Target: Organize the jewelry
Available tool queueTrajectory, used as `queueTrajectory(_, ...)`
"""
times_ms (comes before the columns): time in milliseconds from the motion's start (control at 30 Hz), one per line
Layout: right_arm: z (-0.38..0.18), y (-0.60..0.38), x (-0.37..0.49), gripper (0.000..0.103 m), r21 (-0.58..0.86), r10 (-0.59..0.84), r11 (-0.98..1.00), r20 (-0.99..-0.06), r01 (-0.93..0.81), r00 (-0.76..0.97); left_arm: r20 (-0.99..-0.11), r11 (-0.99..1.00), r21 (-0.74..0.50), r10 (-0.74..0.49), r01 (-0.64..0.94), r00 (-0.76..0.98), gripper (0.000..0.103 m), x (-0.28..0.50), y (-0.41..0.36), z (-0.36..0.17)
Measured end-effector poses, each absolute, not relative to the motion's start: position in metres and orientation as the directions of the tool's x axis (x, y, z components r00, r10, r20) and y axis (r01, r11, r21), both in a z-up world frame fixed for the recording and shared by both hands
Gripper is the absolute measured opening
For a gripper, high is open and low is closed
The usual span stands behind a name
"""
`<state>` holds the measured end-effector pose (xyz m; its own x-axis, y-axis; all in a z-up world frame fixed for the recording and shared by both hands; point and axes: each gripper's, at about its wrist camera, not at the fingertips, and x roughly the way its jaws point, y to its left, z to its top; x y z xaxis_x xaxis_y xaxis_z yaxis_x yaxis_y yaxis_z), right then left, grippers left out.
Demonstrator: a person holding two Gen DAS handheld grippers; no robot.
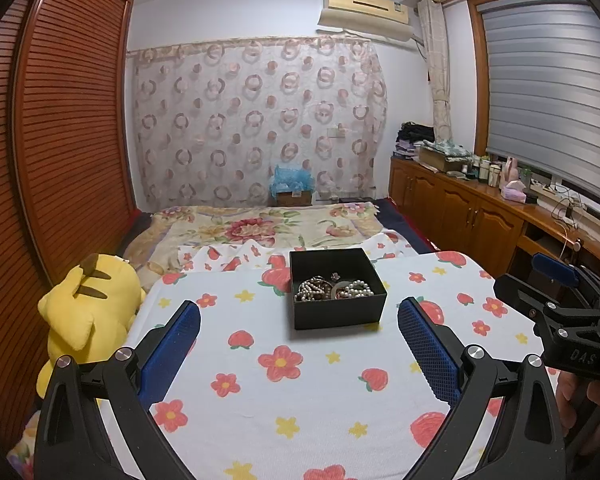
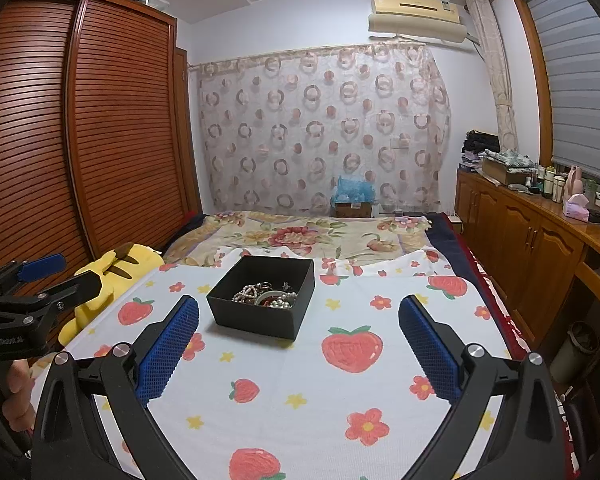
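Observation:
An open black box (image 1: pixel 337 289) stands on a strawberry-print cloth (image 1: pixel 284 392); it holds a tangle of pearl and bead jewelry (image 1: pixel 334 289). My left gripper (image 1: pixel 299 312) is open and empty, hovering just short of the box. In the right wrist view the box (image 2: pixel 262 297) with the jewelry (image 2: pixel 266 295) lies ahead and to the left. My right gripper (image 2: pixel 299 310) is open and empty, above the cloth (image 2: pixel 320 392) to the box's right. The right gripper also shows at the left wrist view's right edge (image 1: pixel 556 280), and the left gripper at the right wrist view's left edge (image 2: pixel 56 272).
A yellow plush toy (image 1: pixel 86 308) lies at the cloth's left edge. A floral bedspread (image 1: pixel 260 226) stretches behind the box. A slatted wooden wardrobe (image 1: pixel 52 140) stands on the left and low wooden cabinets (image 1: pixel 460 208) with bottles on the right.

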<state>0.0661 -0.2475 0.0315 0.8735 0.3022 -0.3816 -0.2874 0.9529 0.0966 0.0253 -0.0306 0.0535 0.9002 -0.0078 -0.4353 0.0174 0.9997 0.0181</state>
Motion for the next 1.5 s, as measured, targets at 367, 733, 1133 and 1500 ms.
queueTrajectory(367,0.0296,-0.2460,0.0662,0.101,0.096,0.299,0.954,-0.381,-0.284,0.875,-0.435,1.000,0.017,-0.009,0.018,0.900,0.096,0.0245,-0.0316,0.0522)
queueTrajectory(733,0.0296,-0.2451,0.0661,0.101,0.095,0.299,0.954,-0.380,-0.284,0.875,-0.433,1.000,0.017,-0.007,0.016,0.902,0.096,0.0244,-0.0315,0.0522)
queueTrajectory(1133,0.0281,-0.2421,0.0661,0.101,0.096,0.300,0.954,-0.380,-0.285,0.875,-0.432,1.000,0.018,-0.007,0.017,0.902,0.096,0.0241,-0.0315,0.0515)
queueTrajectory(1500,0.0286,-0.2422,0.0659,0.101,0.095,0.299,0.954,-0.379,-0.285,0.876,-0.432,1.000,0.017,-0.008,0.018,0.902,0.096,0.0239,-0.0311,0.0507)
